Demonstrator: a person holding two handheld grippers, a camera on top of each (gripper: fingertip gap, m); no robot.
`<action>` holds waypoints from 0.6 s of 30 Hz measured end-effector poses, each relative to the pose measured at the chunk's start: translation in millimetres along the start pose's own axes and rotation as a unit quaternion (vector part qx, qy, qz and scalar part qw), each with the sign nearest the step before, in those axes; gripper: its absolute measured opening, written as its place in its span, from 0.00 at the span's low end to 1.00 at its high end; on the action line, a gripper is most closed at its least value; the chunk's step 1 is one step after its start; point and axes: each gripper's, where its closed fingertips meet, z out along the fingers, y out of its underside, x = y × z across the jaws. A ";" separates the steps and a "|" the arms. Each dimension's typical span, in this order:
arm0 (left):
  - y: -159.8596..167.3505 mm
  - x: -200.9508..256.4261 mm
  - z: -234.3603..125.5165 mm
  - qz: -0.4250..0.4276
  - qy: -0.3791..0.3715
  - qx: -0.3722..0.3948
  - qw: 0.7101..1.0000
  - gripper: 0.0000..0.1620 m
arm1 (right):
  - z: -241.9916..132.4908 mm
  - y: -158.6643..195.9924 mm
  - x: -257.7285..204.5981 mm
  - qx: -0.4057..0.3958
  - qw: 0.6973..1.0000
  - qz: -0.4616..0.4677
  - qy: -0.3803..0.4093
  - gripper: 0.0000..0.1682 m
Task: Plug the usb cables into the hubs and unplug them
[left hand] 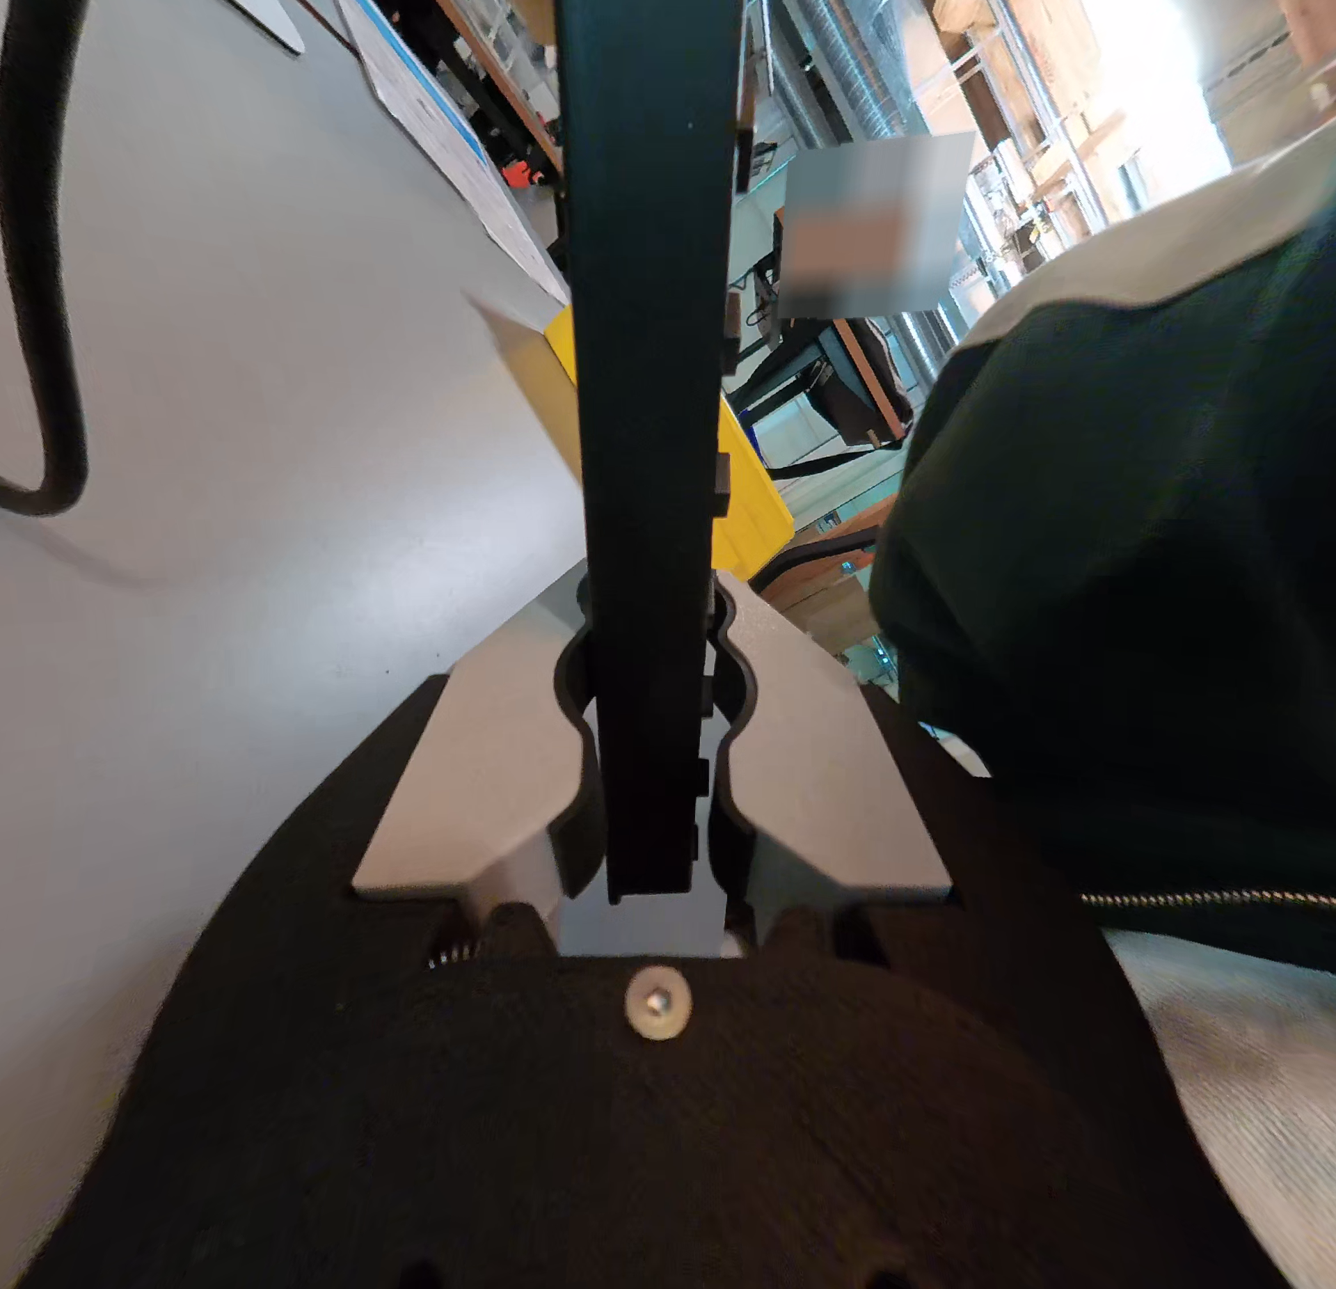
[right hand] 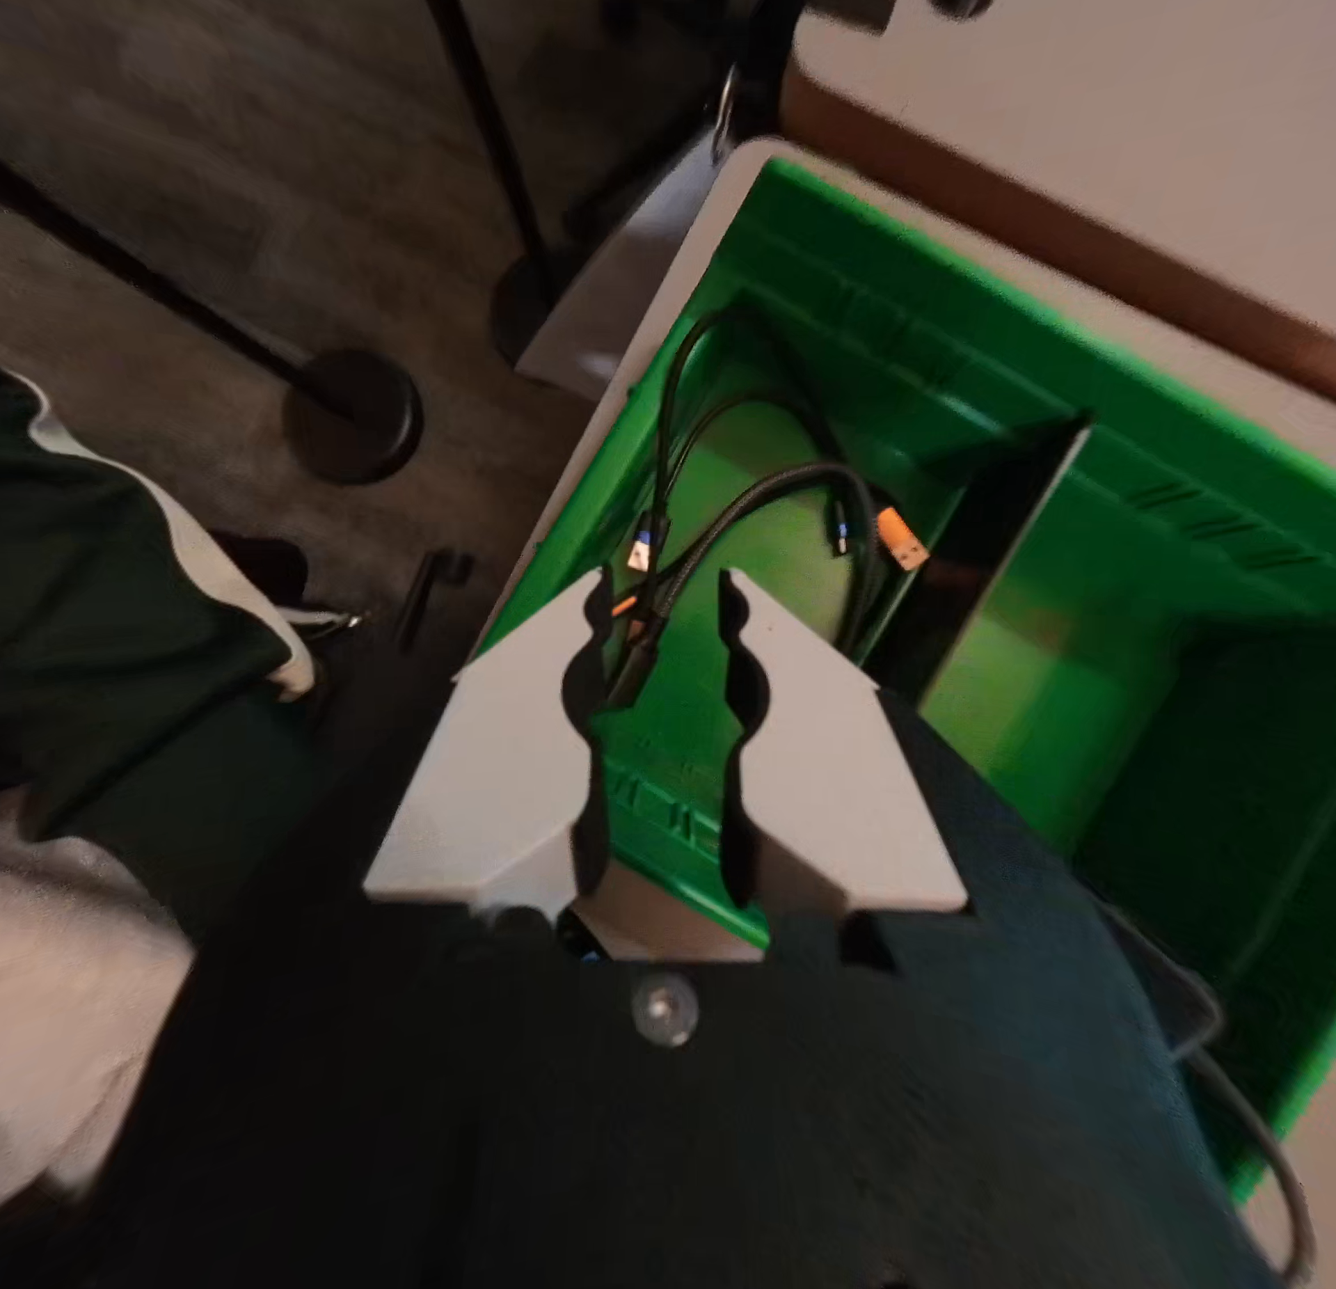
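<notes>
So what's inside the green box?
The green box holds tangled black USB cables with orange and blue-tipped plugs, plus a black divider. The right hand-held gripper covers part of the floor.

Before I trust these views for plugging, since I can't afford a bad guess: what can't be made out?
- Left wrist view: hub, far end cut off by top edge; ports barely visible.
- Right wrist view: USB cables in green bin, motion-blurred; plug types unclear.
- Right gripper: cable contact unclear.
</notes>
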 end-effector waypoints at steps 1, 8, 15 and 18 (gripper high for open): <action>0.9 -1.6 0.5 -0.003 -0.004 -0.003 1.000 0.14 | 12.1 4.6 -0.6 -0.034 0.999 0.005 -0.015 0.21; 2.3 -3.5 1.9 -0.010 -0.005 -0.010 1.000 0.14 | 56.7 38.3 -11.6 -0.200 0.975 0.033 -0.096 0.10; 6.0 -1.4 3.9 -0.002 -0.001 -0.022 1.000 0.14 | 76.2 59.9 -6.9 -0.241 0.964 0.035 -0.108 0.00; 10.0 -0.7 5.6 0.006 -0.003 -0.034 0.999 0.14 | 59.2 40.6 0.1 -0.167 0.980 0.037 -0.099 0.00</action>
